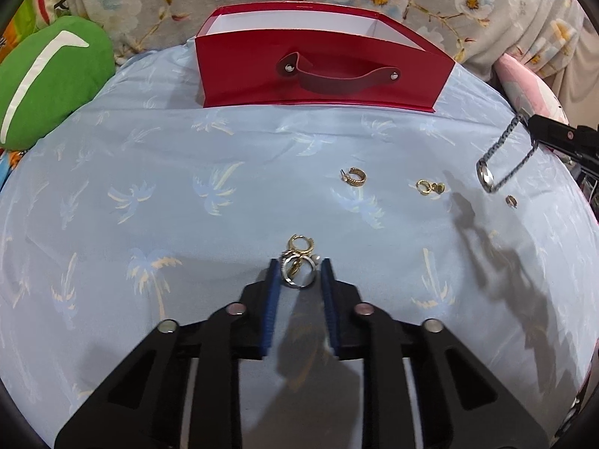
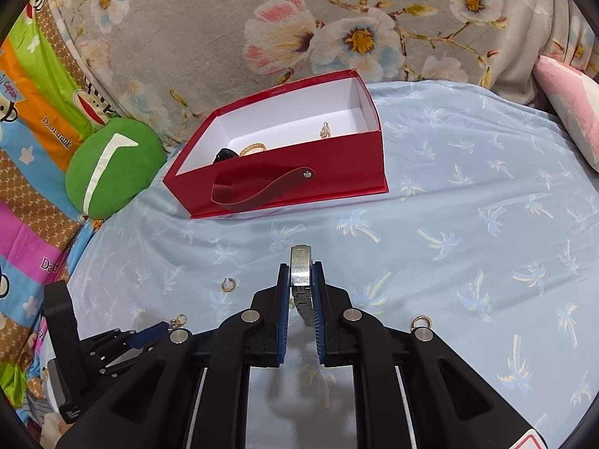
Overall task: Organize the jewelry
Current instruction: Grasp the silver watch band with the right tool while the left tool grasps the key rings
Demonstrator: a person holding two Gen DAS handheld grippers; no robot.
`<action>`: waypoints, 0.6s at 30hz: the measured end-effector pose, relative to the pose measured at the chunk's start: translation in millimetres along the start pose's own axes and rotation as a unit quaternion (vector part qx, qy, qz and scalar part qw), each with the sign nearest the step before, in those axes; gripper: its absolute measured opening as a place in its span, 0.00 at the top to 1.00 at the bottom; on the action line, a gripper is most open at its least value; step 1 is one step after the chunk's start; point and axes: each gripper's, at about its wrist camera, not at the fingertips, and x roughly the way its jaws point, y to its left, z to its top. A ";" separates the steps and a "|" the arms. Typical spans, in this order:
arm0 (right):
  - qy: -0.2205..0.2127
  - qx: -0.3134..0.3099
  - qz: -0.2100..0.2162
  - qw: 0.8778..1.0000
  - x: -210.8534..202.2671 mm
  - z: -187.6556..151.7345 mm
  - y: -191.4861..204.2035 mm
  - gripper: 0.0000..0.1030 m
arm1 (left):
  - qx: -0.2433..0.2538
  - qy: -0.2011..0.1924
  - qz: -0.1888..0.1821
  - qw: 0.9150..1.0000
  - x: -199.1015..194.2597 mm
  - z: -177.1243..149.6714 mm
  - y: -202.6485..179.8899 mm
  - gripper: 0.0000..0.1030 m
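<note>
A bed is covered by a pale blue sheet (image 2: 468,194) printed with palm trees, and a grey flowered blanket (image 2: 232,26) is seen behind it. A green cushion (image 2: 112,166) is set at the sheet's left edge, just beside the red box (image 2: 284,187). The box stands open at the far side of the sheet, with a white interior and a dark red strap handle (image 2: 258,189) riveted to its front wall. Inside it, a black object (image 2: 225,155) is seen by the front wall, a gold beaded bracelet (image 2: 252,148) just beside that, and a small gold piece (image 2: 325,130) further right on the white floor. The right tool (image 2: 301,280) is held above the sheet and is closed on a silver watch (image 2: 301,265), whose case is pinched between the blue pads while the metal band is let hang below. In the left wrist view the same watch (image 1: 486,177) is seen dangling well right of the box. The left tool (image 1: 299,273) is lowered to the sheet, its jaws drawn nearly together around a cluster of gold and silver rings (image 1: 297,258); whether the pads actually press on it cannot be told. Loose on the sheet between the tools and the box, a gold hoop earring (image 1: 353,176), a smaller gold earring pair (image 1: 428,187) and a tiny ring (image 1: 511,201) are left lying apart from one another.
</note>
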 end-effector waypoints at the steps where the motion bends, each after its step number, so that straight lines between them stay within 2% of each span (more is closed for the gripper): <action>1: -0.001 0.000 0.000 1.000 -1.1 0.0 0.5 0.90 | 0.002 -0.002 -0.003 1.000 -0.4 -0.6 1.7 0.86; 6: -0.002 0.000 0.004 1.000 -2.9 0.0 0.9 0.90 | 0.005 0.001 -0.010 1.000 -2.7 -3.0 2.1 0.93; 9: 0.001 -0.004 0.006 1.000 -3.4 -0.9 2.7 0.90 | 0.008 0.006 -0.019 1.000 -6.3 -6.9 -1.8 0.95; 11: 0.002 -0.006 0.007 1.000 -4.2 -1.6 4.0 0.90 | 0.010 0.011 -0.023 1.000 -8.9 -10.5 -4.9 1.00; 15: 0.003 -0.006 0.010 1.000 -5.7 -2.7 5.2 0.90 | 0.004 0.019 -0.050 0.999 -18.5 -16.2 -7.9 0.99; 18: 0.003 -0.007 0.011 1.000 -6.5 -3.5 6.3 0.90 | 0.011 0.019 -0.037 0.999 -20.4 -19.0 -13.1 0.97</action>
